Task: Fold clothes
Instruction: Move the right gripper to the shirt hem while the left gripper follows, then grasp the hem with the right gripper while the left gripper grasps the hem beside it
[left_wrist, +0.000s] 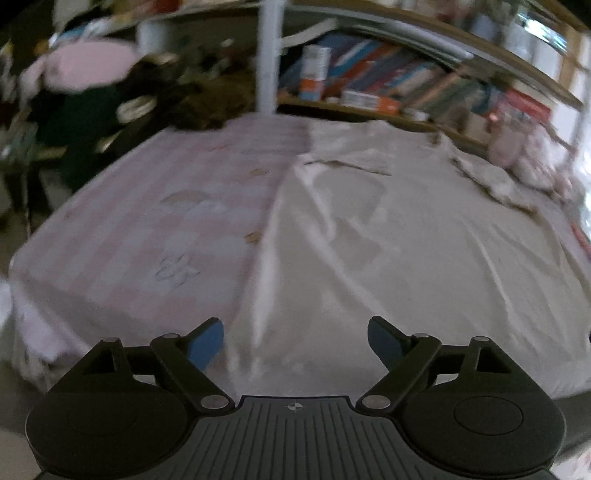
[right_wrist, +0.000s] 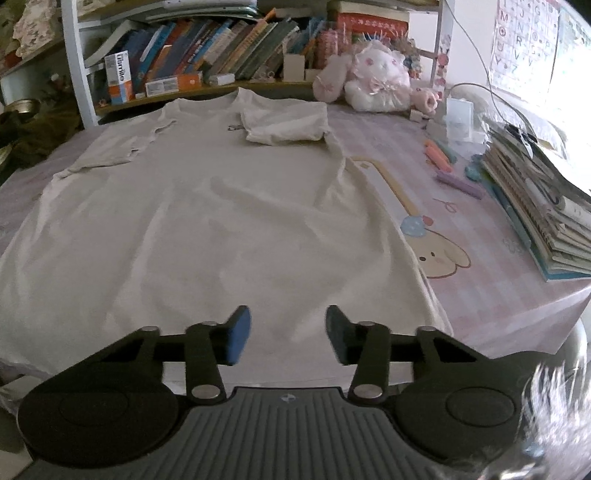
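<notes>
A cream-white short-sleeved T-shirt (right_wrist: 207, 221) lies spread flat and lightly creased on the surface, collar at the far end, hem at the near edge. Its right sleeve (right_wrist: 286, 125) is folded in over the chest; the left sleeve (right_wrist: 110, 153) lies out.

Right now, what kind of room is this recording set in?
Probably a child's bedroom or study at home. A white T-shirt lies spread on a table with a pink cartoon-print cover, crowded bookshelves stand behind it, and a plush toy and an alphabet chart sit nearby.
</notes>
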